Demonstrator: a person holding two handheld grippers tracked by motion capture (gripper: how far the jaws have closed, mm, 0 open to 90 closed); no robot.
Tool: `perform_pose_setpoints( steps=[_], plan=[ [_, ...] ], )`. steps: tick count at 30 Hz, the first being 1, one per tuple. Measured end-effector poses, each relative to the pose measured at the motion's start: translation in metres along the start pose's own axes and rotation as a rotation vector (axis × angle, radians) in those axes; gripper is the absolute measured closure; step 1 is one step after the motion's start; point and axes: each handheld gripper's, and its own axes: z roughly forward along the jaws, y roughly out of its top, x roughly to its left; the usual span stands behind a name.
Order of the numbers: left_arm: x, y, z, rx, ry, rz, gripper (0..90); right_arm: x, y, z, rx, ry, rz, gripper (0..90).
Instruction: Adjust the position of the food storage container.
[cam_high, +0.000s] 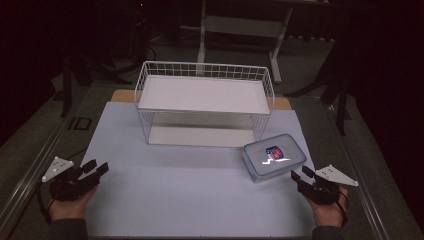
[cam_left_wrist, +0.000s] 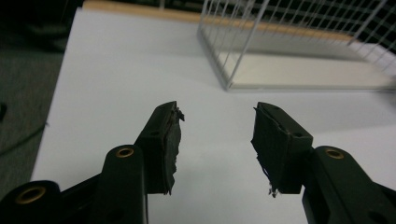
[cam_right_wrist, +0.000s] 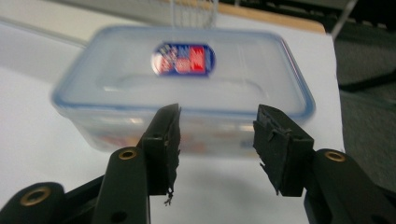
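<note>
The right hand-held gripper (cam_high: 302, 176) hovers just beside the near edge of the clear plastic container (cam_high: 274, 157), jaws apart with nothing between them; the container, lid on and bearing a red-and-blue label (cam_right_wrist: 183, 59), sits on the white tabletop (cam_high: 190, 195) near the right front corner of the white wire rack (cam_high: 205, 102); the left hand-held gripper (cam_high: 96, 168) rests well apart at the tabletop's left edge, its jaws likewise open and empty.

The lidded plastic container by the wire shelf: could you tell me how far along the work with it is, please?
Nothing looks done yet: the plastic container sits on the white mat, lid on, beside the wire shelf. In hand: the right tool, jaws open, faces it without gripping. The left tool is open, holding nothing. Grasping and moving remain.
</note>
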Motion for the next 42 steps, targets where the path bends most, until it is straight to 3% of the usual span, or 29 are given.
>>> perform_pose_setpoints(
  steps=[3,8,17,20,25,29,31,32,39,42],
  plan=[
    [-0.002,0.0,-0.008,-0.023,-0.005,0.03,49.5,0.004,0.003,0.0,-0.011,0.01,-0.017,49.5],
    [-0.006,-0.002,-0.013,-0.021,0.012,0.069,49.4,0.005,0.006,0.0,-0.024,0.013,-0.029,49.1],
    [-0.003,-0.002,-0.015,-0.049,0.025,0.052,49.5,-0.002,0.009,0.003,-0.041,0.004,-0.003,50.0],
    [-0.005,-0.002,-0.013,-0.036,0.037,0.069,48.9,-0.004,0.011,0.003,-0.051,0.004,0.006,51.3],
    [-0.013,-0.002,-0.009,-0.023,0.043,0.107,48.5,-0.006,0.019,0.004,-0.054,0.005,0.013,65.6],
    [-0.012,-0.002,-0.008,-0.015,0.027,0.088,49.3,-0.011,0.031,0.007,-0.053,-0.001,0.012,78.0],
    [-0.012,-0.002,-0.008,-0.015,0.027,0.088,49.4,-0.012,0.034,0.009,-0.049,-0.009,0.012,78.0],
    [-0.01,-0.002,-0.009,-0.022,0.025,0.075,49.5,-0.016,0.039,0.012,-0.037,-0.025,-0.003,87.9],
    [-0.012,-0.002,-0.008,-0.022,0.027,0.088,49.4,-0.031,0.052,0.023,-0.004,-0.074,-0.015,89.9],
    [-0.013,-0.002,-0.008,-0.02,0.027,0.094,49.2,-0.04,0.055,0.029,0.007,-0.093,0.005,89.9]
  ],
)
